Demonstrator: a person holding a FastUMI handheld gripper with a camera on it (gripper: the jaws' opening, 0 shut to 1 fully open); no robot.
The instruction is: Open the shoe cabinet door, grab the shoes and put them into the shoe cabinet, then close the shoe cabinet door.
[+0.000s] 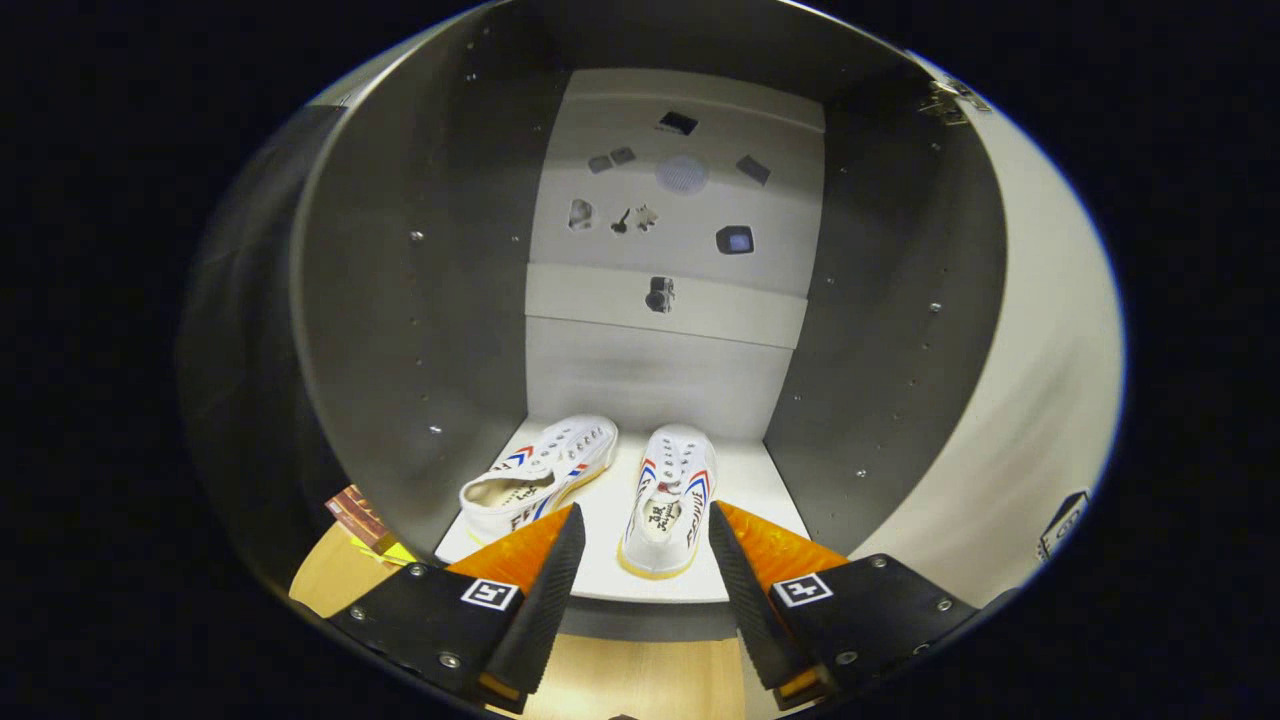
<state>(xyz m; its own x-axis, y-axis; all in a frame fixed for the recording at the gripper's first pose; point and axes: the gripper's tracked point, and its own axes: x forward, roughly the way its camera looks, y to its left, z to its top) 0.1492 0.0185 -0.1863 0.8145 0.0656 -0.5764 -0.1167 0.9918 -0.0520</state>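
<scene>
Two white canvas shoes with red and blue stripes stand on the white bottom shelf (745,475) inside the open shoe cabinet. The left shoe (540,475) is turned a little sideways, with its heel next to my left finger. The right shoe (668,505) points straight in, its heel lying just ahead of the gap between my fingers. My gripper (645,525) is open, its orange and black fingers (545,580) spread wide with nothing pressed between them. The cabinet door (1040,400) swings open on the right, with its hinge (950,100) near the top.
Grey side walls (400,330) close in the cabinet on both sides, and a white back panel (660,375) with small dark marks rises behind the shoes. A wooden floor (640,680) lies below the cabinet's front edge. A small brown and yellow object (362,525) sits outside the left wall.
</scene>
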